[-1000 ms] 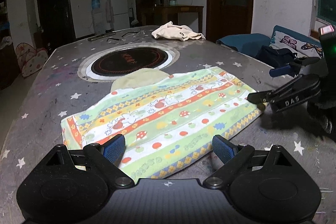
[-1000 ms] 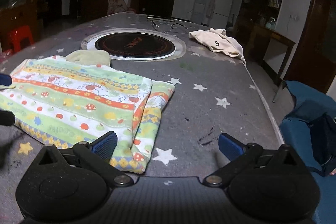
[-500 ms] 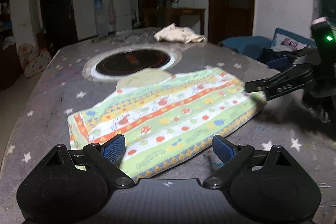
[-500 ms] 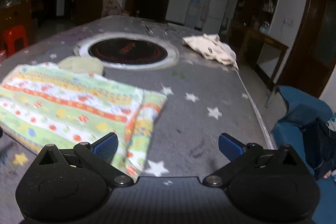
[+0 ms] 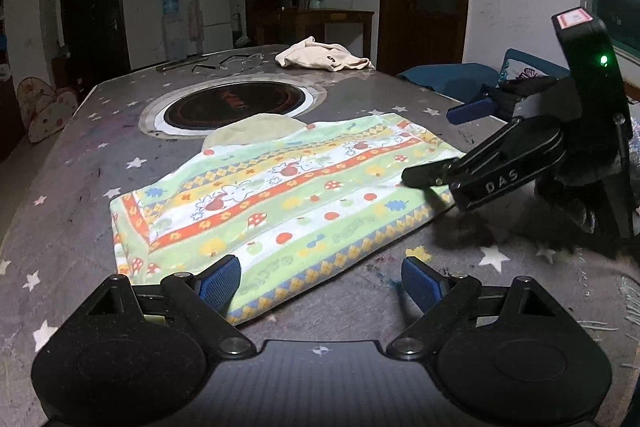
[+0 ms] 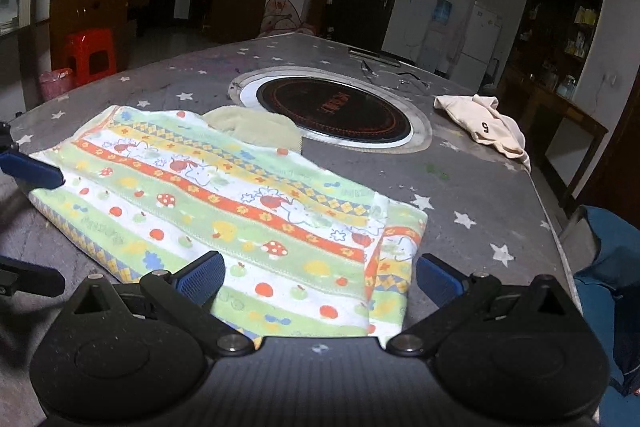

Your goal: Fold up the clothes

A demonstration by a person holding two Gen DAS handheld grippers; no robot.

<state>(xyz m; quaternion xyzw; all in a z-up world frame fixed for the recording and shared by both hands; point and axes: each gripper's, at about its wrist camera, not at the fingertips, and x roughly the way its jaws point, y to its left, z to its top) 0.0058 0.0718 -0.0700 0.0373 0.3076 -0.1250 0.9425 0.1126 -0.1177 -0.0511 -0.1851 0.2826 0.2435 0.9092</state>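
Note:
A striped, colourful patterned garment point(image 5: 288, 195) lies folded flat on the grey star-print table point(image 5: 80, 187); it also shows in the right wrist view point(image 6: 240, 203). My left gripper point(image 5: 320, 279) is open and empty, with its fingers over the garment's near edge. My right gripper point(image 6: 320, 277) is open and empty over the garment's other end. The right gripper also shows in the left wrist view point(image 5: 440, 143), at the garment's right end. A pale yellow-green cloth point(image 5: 256, 129) pokes out from under the garment's far side.
A round black cooktop point(image 5: 234, 105) is set into the table beyond the garment. A cream garment point(image 6: 486, 127) lies crumpled at the far table edge. Metal hangers point(image 6: 384, 69) lie at the back. A blue sofa point(image 6: 612, 267) stands beside the table.
Both grippers have moved in over the garment's ends. The right wrist view has swung left, so the garment now lies under its fingers. The garment has not changed shape.

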